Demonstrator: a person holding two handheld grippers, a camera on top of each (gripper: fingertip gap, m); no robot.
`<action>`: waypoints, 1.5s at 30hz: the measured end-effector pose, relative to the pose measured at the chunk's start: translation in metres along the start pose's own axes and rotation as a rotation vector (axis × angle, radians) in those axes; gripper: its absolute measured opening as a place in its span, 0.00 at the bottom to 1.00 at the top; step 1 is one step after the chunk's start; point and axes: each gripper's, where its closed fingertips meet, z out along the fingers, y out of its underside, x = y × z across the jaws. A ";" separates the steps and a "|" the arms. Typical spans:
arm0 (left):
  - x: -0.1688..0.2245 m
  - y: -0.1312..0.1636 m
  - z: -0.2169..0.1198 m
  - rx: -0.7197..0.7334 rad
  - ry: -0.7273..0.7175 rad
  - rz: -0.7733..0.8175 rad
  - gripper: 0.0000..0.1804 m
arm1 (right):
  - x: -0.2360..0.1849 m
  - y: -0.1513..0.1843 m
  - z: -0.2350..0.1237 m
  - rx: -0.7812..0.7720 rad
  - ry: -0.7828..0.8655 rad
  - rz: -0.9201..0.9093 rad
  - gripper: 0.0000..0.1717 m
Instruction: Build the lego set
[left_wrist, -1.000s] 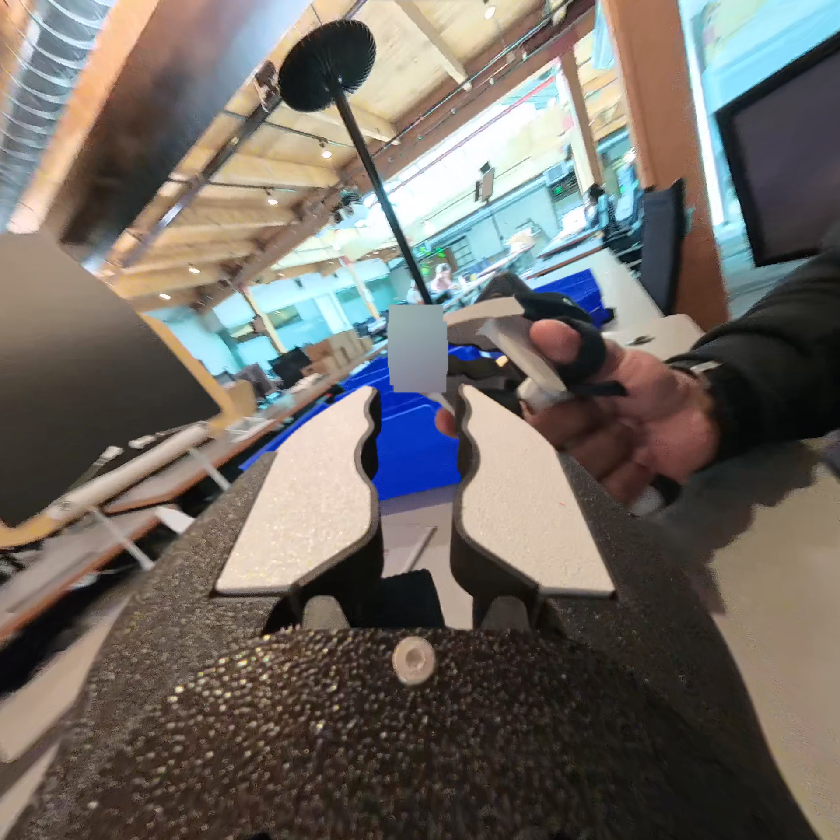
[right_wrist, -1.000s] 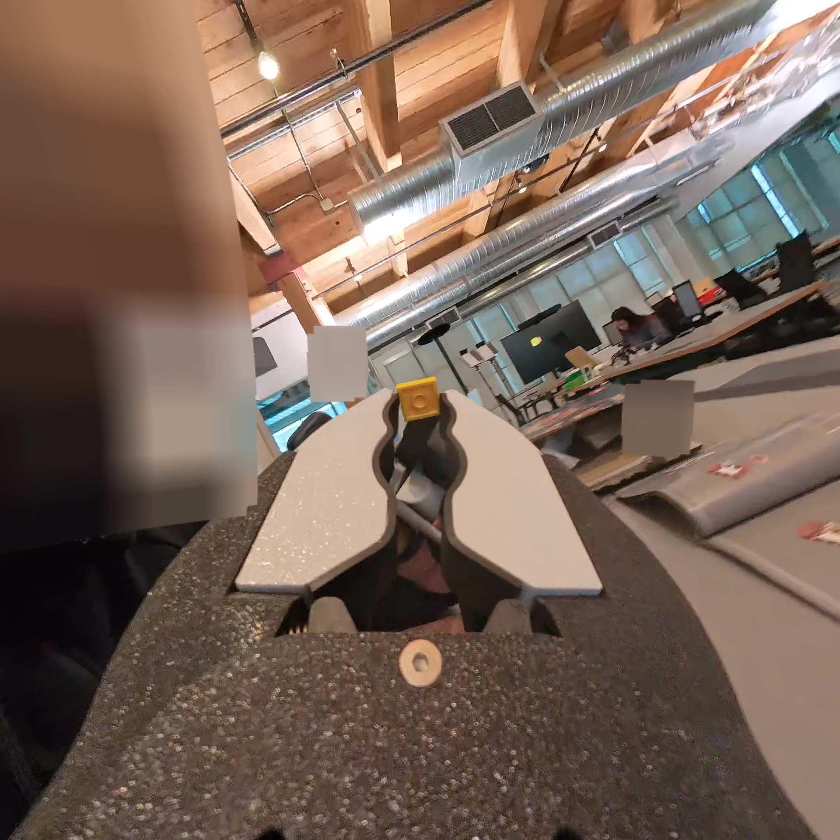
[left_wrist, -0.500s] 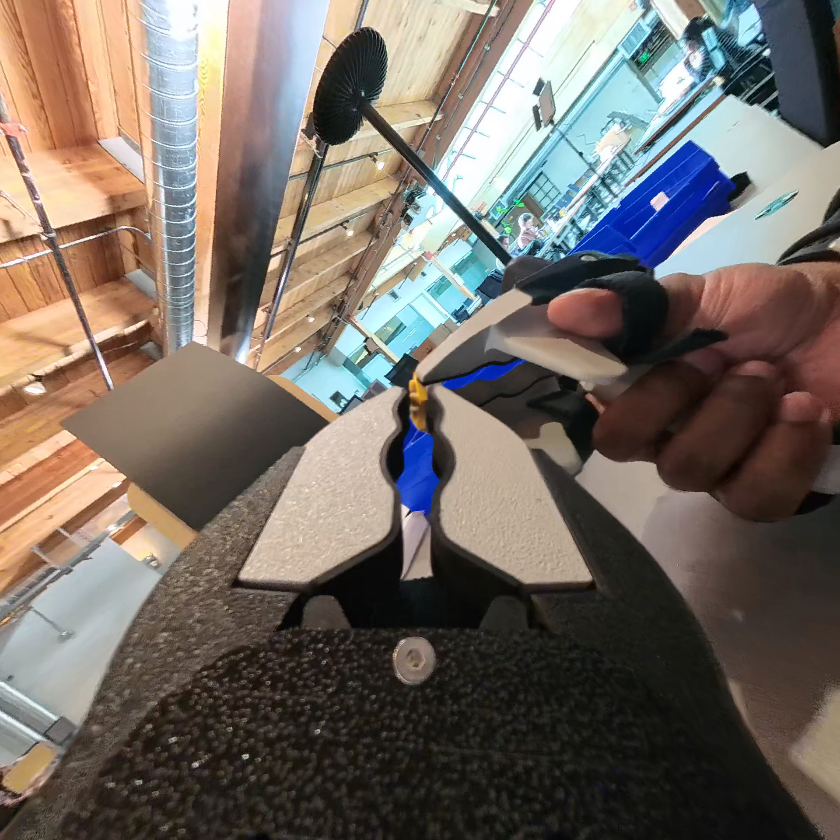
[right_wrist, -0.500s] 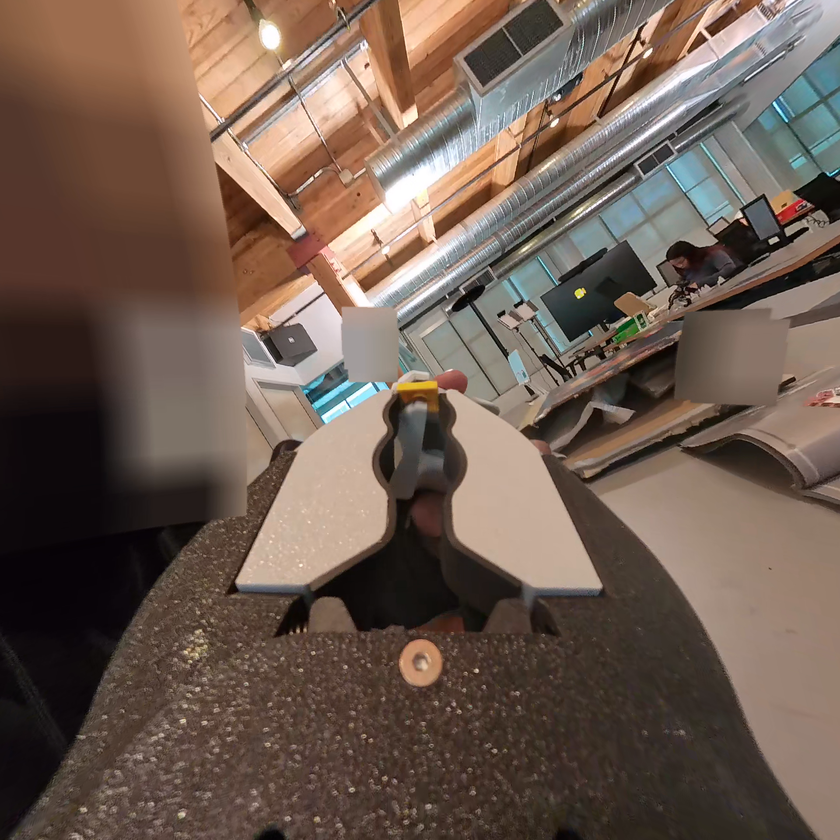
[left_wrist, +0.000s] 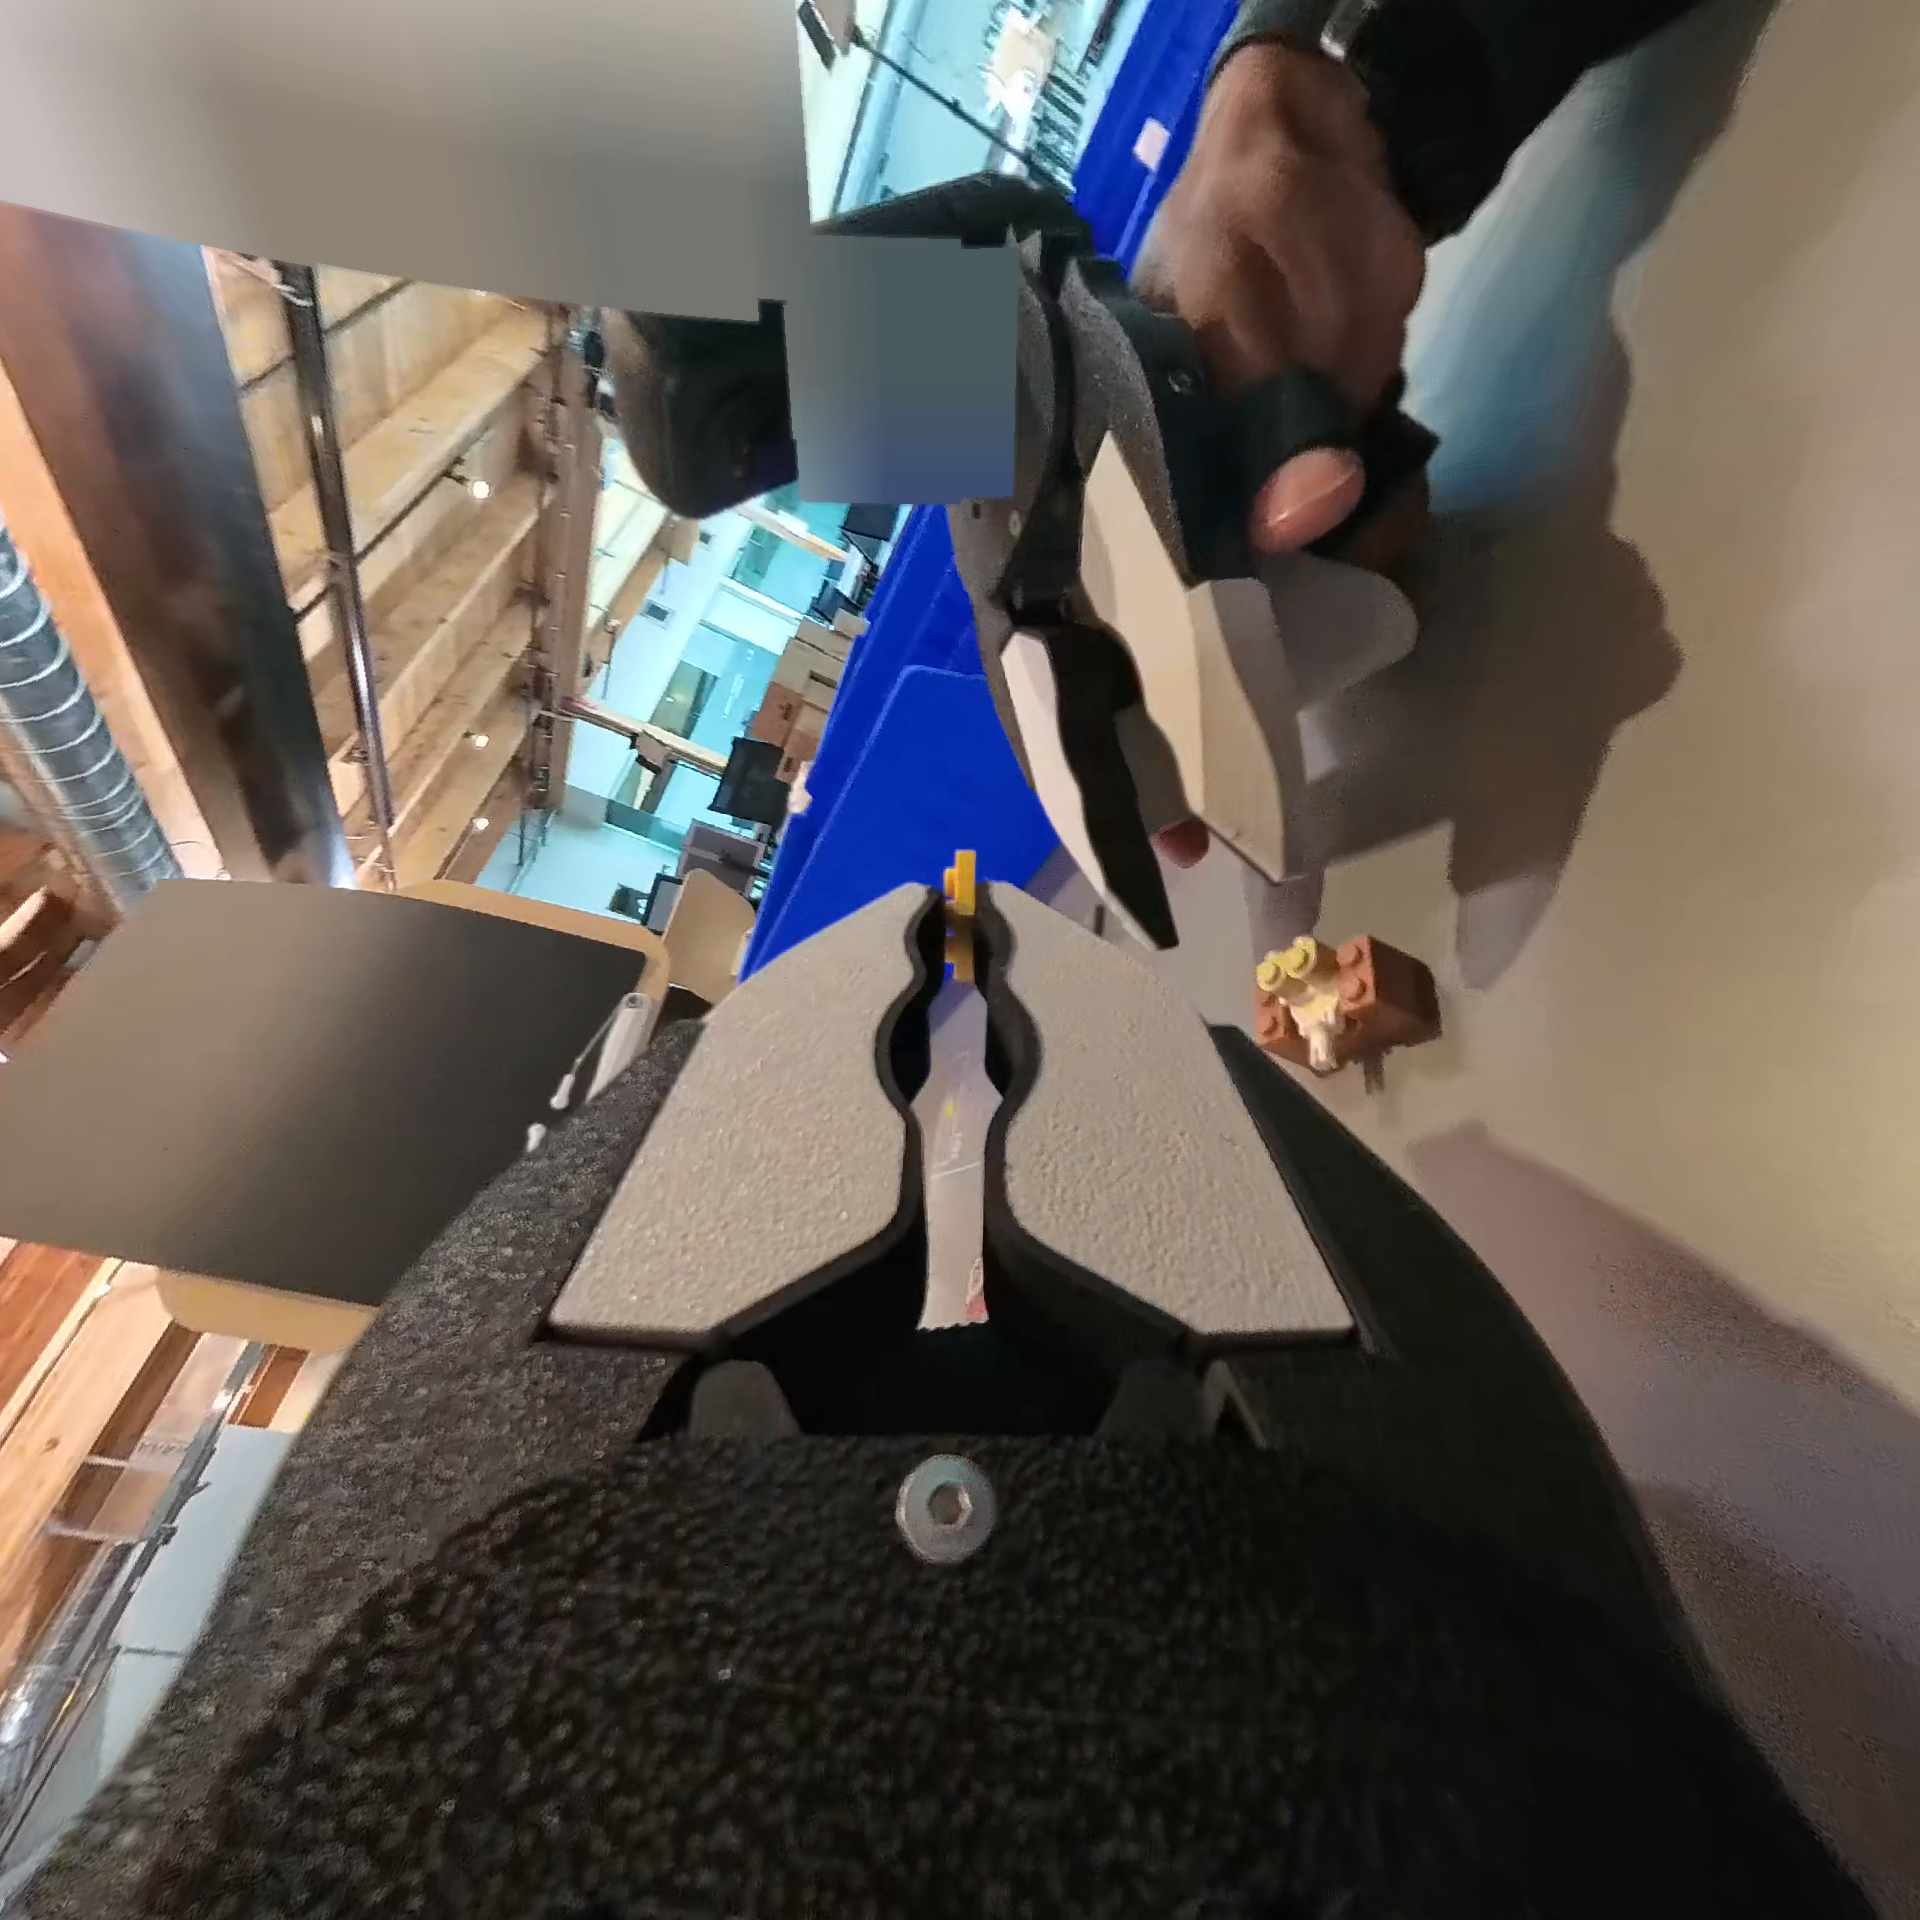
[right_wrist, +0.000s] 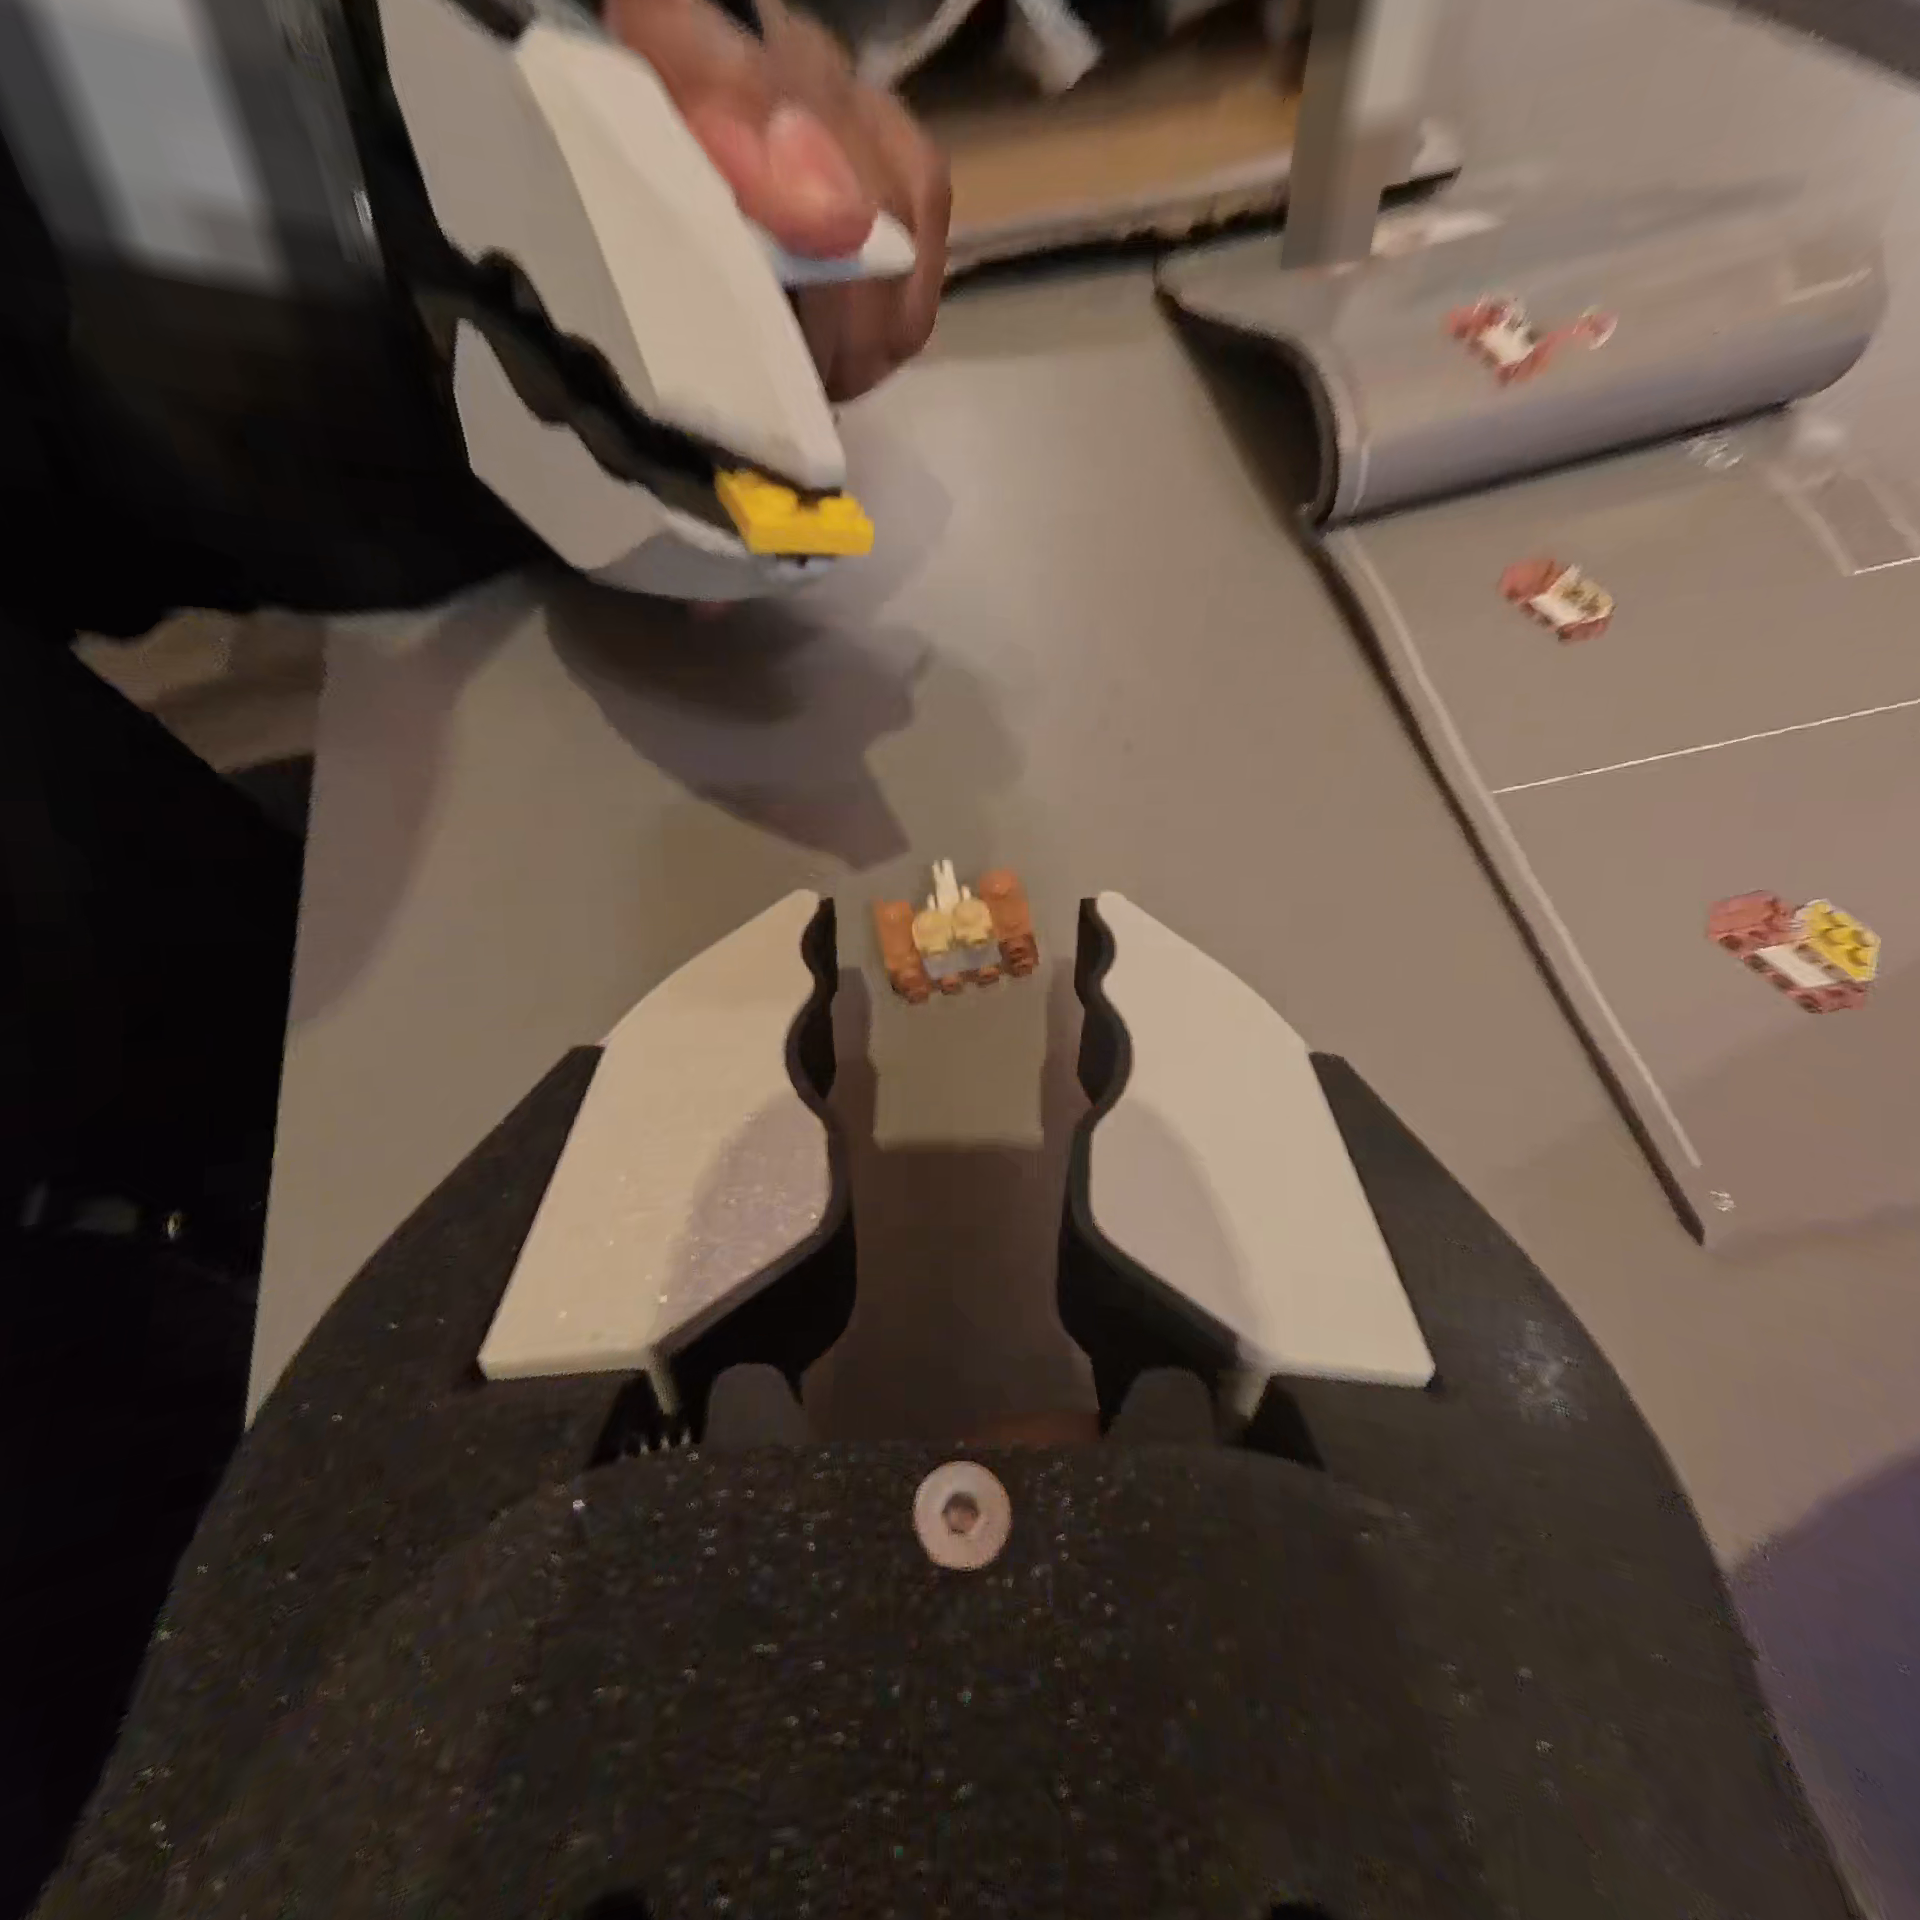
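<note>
I am looking down my right gripper (right_wrist: 954, 935): its fingers are standing spread, nothing between the pads, and a small brown and cream brick build (right_wrist: 954, 948) is sitting on the grey table (right_wrist: 1143, 644) just past the tips, apart from both. Up and to the left, my left gripper (right_wrist: 795, 520) is hanging above the table, tilted tips-down, a hand (right_wrist: 821, 177) wrapped round its body. Its fingers are pinching a thin yellow plate (left_wrist: 961, 914) by the faces, right at the tips, with much of it sticking out.

That shallow bite is what I am worrying about: any knock or twist could lever the plate out, I reckon. The build looks light and loose too, so one finger touching first could shove or tip it. Beyond, printed pictures of brick builds (right_wrist: 1792, 951) are lying on a grey mat (right_wrist: 1662, 831).
</note>
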 end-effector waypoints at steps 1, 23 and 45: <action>0.003 0.002 0.000 -0.005 0.010 0.003 0.03 | -0.001 0.004 0.003 -0.033 -0.008 -0.012 0.27; 0.042 0.023 0.001 -0.080 0.207 0.065 0.03 | 0.001 0.028 0.025 -0.264 -0.026 -0.260 0.21; 0.054 0.024 0.004 -0.125 0.240 0.293 0.03 | -0.007 0.017 0.025 -0.194 -0.205 -0.355 0.20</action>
